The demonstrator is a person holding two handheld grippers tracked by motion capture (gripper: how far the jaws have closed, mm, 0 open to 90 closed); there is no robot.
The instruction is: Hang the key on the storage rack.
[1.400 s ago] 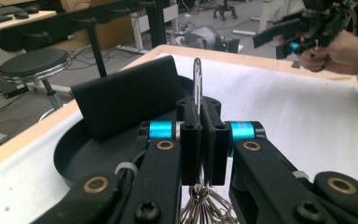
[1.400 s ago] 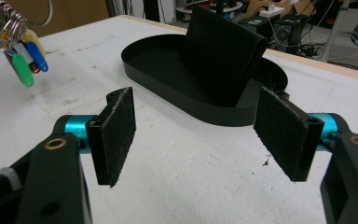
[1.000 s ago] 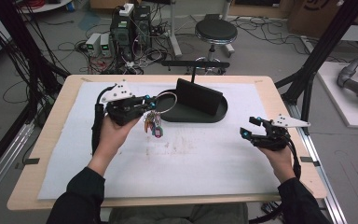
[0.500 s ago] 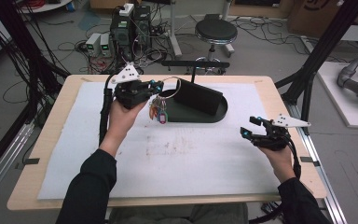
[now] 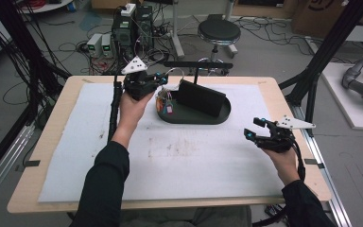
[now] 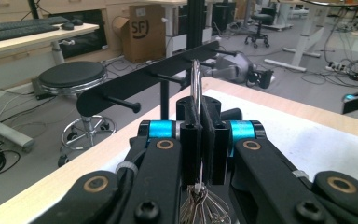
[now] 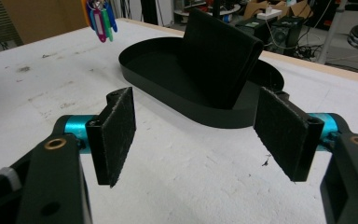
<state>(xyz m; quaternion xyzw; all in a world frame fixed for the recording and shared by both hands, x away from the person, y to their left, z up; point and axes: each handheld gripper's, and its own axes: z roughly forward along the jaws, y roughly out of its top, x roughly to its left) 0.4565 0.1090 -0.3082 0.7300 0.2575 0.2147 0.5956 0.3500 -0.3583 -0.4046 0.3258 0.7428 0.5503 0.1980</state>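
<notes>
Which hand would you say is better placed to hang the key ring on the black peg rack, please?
Left: the left gripper already grips the key ring just before the peg rack; the right gripper waits open.

floor: grey, cables | black stool (image 5: pixel 219 32) | cardboard box (image 6: pixel 152 29) | wooden desks (image 6: pixel 37 35)

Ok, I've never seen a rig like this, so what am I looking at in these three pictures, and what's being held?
A person at a table holds a hand-held gripper in each hand. The high view looks down from above; the other two pictures come from cameras riding on each gripper.

The left gripper is shut on a metal ring carrying a bunch of keys with coloured tags, lifted beside a black rack with pegs.

The right gripper is open, empty, near the table's right edge.

On the white mat sits a black oval tray with an upright black block in it.
</notes>
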